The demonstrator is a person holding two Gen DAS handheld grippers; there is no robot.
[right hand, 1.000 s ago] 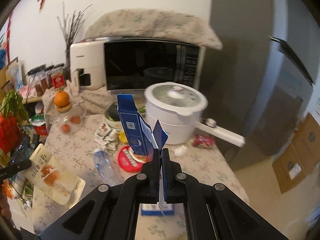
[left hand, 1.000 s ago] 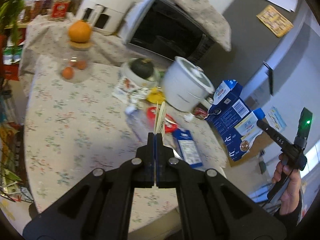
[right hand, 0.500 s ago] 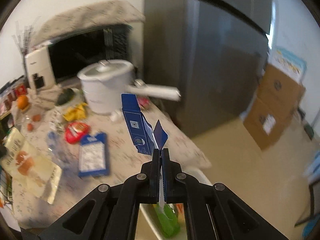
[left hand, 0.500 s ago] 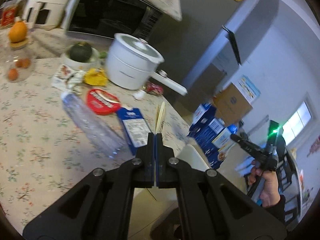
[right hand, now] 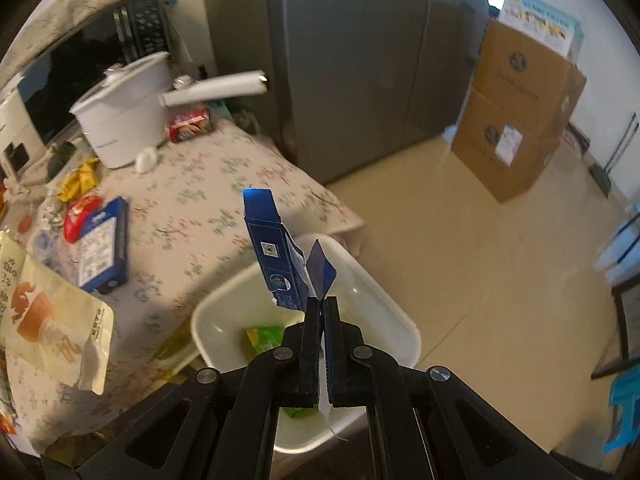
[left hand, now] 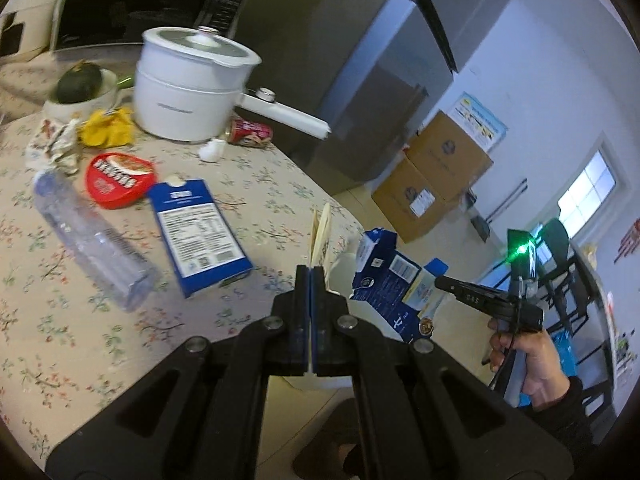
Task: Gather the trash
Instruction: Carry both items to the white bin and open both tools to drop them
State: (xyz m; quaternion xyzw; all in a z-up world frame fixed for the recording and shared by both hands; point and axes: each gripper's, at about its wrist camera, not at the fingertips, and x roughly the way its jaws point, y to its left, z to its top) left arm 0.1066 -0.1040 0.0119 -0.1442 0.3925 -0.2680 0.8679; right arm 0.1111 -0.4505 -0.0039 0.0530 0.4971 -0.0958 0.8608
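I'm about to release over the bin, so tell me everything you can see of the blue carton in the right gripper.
The opened blue cardboard carton is pinched by a torn flap between the shut fingers of the right gripper. It stands tilted up and to the left, its open end flap on top and a white code label on its side. It hangs above the white plastic bin, which holds a green wrapper. Nothing else touches it.

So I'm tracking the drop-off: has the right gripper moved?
Yes. The right gripper swung right, from over the table to above the white bin.
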